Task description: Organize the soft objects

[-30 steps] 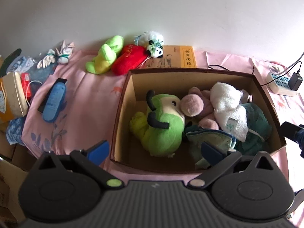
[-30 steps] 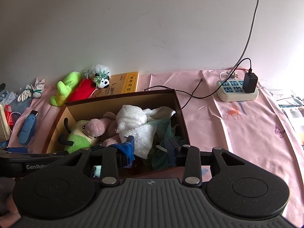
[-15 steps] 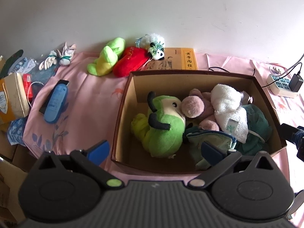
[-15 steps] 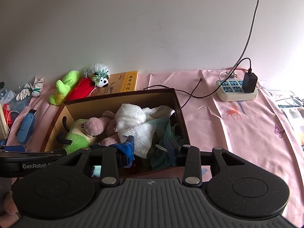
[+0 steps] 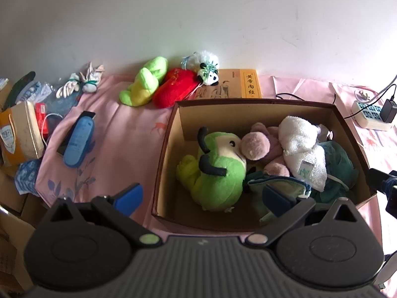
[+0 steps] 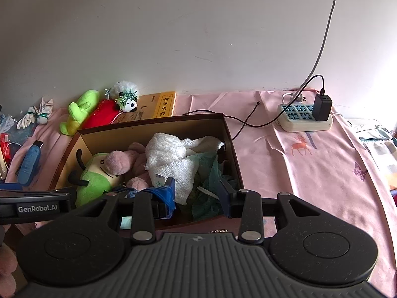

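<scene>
Jaws apart above pink cloth point(image 6: 310, 168), white wall point(image 6: 198, 37).

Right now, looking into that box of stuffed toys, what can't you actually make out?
- Box floor: both views, buried under the toys.
- Pink plush body: left view, under the white towel.
- Green mesh cloth: right view, partly behind the right gripper.
- Towel label: print too small.
</scene>
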A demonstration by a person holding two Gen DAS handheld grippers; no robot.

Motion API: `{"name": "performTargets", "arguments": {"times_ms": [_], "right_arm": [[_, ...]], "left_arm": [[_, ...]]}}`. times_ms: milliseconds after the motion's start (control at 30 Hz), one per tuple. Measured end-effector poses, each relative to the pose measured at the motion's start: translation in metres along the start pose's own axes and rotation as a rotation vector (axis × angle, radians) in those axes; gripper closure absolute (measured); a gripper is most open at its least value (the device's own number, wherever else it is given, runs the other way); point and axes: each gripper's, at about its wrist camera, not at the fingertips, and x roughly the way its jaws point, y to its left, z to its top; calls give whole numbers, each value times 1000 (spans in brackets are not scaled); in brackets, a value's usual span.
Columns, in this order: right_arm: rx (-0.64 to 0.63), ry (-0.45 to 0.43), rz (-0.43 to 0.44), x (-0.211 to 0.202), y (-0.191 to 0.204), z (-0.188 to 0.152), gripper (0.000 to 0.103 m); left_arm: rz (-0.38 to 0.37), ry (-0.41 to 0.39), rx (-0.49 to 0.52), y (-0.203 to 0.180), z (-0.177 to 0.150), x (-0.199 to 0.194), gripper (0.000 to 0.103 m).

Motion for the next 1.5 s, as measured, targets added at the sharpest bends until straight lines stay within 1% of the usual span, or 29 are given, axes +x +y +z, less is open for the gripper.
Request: {"name": "performTargets", "arguments": {"times_ms": [200, 400, 500, 733, 933, 1133, 1267, 1500], "right_arm": [[-12, 10, -17, 2, 3, 2, 82], [-15, 41, -24, 8, 7, 3, 82], [-3, 55, -4, 8, 6, 4, 82], [4, 54, 18, 7, 7, 5, 82], [-12, 57, 16, 9, 9, 5, 82], [-12, 51, 16, 7, 9, 5, 82], [-2, 27, 17, 4, 3, 4, 81], [50, 6, 38, 1, -10, 2, 81]], "left_arm": [[0, -3, -2, 0, 0, 1, 1], [4, -4, -8, 4, -1, 2, 1], [-10, -7, -10, 4, -2, 2, 1], [-26, -27, 5, 0, -3, -3, 1], [-30, -38, 9, 0, -3, -6, 1], [-31, -40, 14, -1, -3, -6, 1], [-28, -35, 18, -1, -4, -6, 1], [-39, -43, 25, -3, -4, -8, 1]]}}
